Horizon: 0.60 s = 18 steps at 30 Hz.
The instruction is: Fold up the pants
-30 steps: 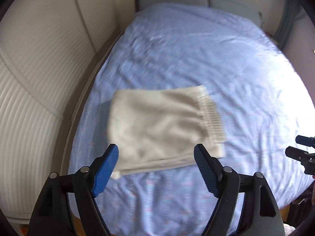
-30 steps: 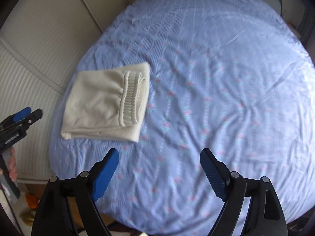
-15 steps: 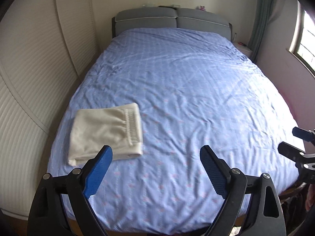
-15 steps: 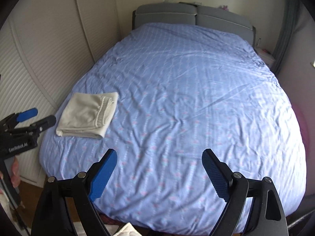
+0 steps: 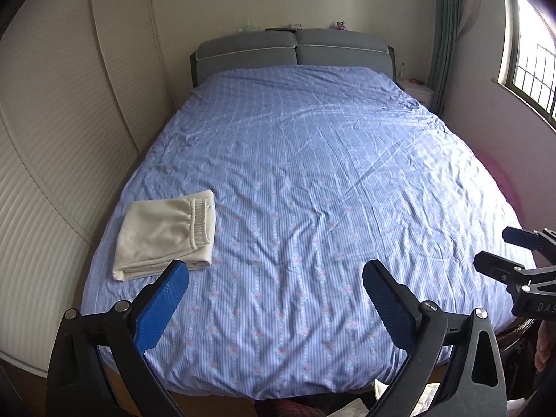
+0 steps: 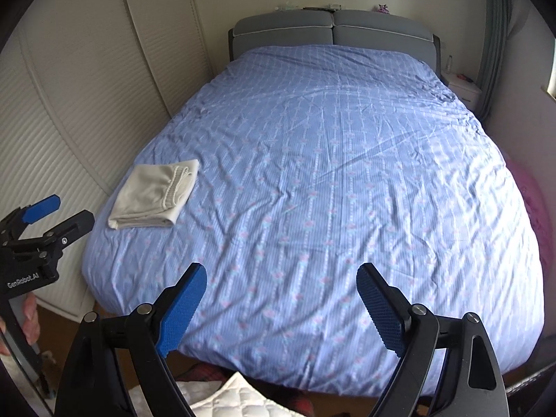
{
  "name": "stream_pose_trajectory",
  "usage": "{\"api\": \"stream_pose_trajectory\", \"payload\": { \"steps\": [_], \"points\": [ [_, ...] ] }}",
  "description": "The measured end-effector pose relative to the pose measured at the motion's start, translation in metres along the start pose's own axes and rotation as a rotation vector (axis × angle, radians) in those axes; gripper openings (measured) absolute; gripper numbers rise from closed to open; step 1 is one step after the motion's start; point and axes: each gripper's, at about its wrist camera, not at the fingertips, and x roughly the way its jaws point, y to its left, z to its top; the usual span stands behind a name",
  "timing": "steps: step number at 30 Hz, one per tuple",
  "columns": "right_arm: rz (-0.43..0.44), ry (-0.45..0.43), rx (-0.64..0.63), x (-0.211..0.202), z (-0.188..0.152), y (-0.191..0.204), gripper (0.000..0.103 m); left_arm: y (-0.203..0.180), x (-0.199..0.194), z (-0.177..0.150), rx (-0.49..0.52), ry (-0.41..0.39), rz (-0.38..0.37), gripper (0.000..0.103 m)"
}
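1. My left gripper [image 5: 276, 286] stands spread about as wide as it goes, its blue ribbed pads having just been opening, with nothing between them but bare bedding. My right gripper [image 6: 281, 290] is also wide apart and holds nothing.
2. The cream, soft-knit pants [image 5: 166, 227], folded into a compact rectangle with the ribbed elastic waistband on top, lie near the front left corner of the bed, well apart from both grippers.
3. They rest on the pale blue striped bedspread with small pink flowers [image 5: 312, 173], close to its left edge beside the white slatted wardrobe doors [image 5: 45, 160].
4. I judge the folding done, so the risks are small but real.
5. The bundle sits near the mattress edge; a tug on the bedspread or a brush from my left gripper could slide it toward the edge or off it.
6. The top layer looks loosely laid; I think any nudge could spring the fold open.
7. If I reach back in, a pad may catch the waistband and drag the layers askew.
8. Count: one pair of pants, one bed, two grippers, two grey padded headboard cushions [image 5: 295, 50], one barred window [image 5: 531, 59] on the right.
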Motion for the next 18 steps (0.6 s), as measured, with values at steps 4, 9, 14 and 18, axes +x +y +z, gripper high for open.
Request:
{"api": "stream_pose_trajectory", "payload": {
  "steps": [4, 9, 14, 18],
  "points": [
    [0.012, -0.009, 0.001, -0.007, -0.005, -0.011, 0.089, -0.016, -0.009, -0.001, 0.004, -0.01, 0.004, 0.102],
    [0.027, -0.03, 0.005, -0.017, -0.009, -0.022, 0.089, -0.029, -0.019, 0.001, -0.001, -0.032, 0.015, 0.102],
    [0.041, -0.044, 0.033, -0.025, -0.011, -0.033, 0.089, -0.038, -0.026, 0.004, 0.004, -0.043, 0.003, 0.102],
    [0.042, -0.06, 0.049, -0.032, -0.011, -0.04, 0.089, -0.043, -0.031, 0.006, 0.011, -0.056, -0.011, 0.102]
  ]
}}
